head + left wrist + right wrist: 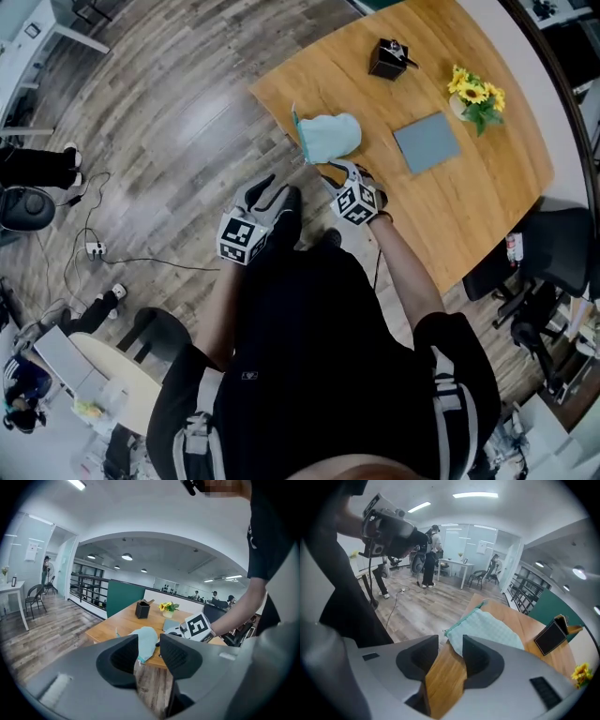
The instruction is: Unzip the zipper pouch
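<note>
A mint-green zipper pouch (328,138) lies flat at the near corner of the wooden table (469,206), its zipped side along the table's edge. In the right gripper view the pouch (490,627) sits just beyond the jaws, its zipper end (446,631) at the table edge. My right gripper (339,172) hovers over the table edge just short of the pouch, open, nothing between its jaws. My left gripper (272,189) is over the floor, left of the table and short of the pouch (146,641), also open and empty.
On the table behind the pouch stand a black pen holder (387,58), a pot of sunflowers (476,94) and a grey-blue notebook (427,142). A black office chair (553,253) is at the table's right side. Cables (94,248) lie on the wooden floor to the left.
</note>
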The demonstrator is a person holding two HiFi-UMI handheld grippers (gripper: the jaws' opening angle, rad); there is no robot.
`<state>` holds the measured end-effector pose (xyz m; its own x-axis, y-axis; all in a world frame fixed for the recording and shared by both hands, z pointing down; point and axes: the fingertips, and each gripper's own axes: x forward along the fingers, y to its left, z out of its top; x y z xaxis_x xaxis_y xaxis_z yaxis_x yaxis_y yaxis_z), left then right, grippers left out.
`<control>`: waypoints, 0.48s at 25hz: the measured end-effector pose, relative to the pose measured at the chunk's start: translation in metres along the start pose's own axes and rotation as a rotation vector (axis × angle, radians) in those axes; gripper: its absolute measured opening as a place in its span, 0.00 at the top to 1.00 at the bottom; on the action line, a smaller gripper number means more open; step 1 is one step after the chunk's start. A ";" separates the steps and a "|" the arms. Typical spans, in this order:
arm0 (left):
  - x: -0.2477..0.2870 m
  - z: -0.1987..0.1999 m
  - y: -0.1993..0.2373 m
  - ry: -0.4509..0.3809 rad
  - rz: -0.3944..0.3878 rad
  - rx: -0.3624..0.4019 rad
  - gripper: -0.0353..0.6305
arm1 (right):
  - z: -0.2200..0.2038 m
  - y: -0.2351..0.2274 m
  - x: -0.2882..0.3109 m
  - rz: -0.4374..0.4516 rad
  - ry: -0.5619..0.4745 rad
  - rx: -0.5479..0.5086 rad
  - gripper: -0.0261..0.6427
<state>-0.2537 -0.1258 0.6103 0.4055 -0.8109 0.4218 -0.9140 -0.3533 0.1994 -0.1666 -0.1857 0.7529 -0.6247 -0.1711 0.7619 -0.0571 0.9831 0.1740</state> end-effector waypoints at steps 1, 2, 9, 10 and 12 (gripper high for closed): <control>0.000 -0.002 0.004 0.005 0.000 -0.003 0.73 | 0.000 -0.001 0.006 0.001 0.012 -0.028 0.72; 0.001 -0.005 0.008 0.010 -0.001 -0.007 0.73 | -0.001 -0.002 0.011 0.002 0.024 -0.057 0.72; 0.007 -0.015 0.023 0.032 -0.015 -0.041 0.73 | -0.012 0.002 0.045 0.060 0.104 -0.197 0.75; 0.007 -0.016 0.024 0.035 -0.017 -0.044 0.73 | -0.014 0.002 0.049 0.066 0.114 -0.203 0.75; 0.009 -0.018 0.026 0.041 -0.023 -0.045 0.73 | -0.017 0.000 0.054 0.068 0.127 -0.207 0.76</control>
<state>-0.2737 -0.1342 0.6352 0.4271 -0.7830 0.4523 -0.9034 -0.3491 0.2489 -0.1871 -0.1960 0.8045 -0.5177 -0.1243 0.8465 0.1513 0.9605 0.2336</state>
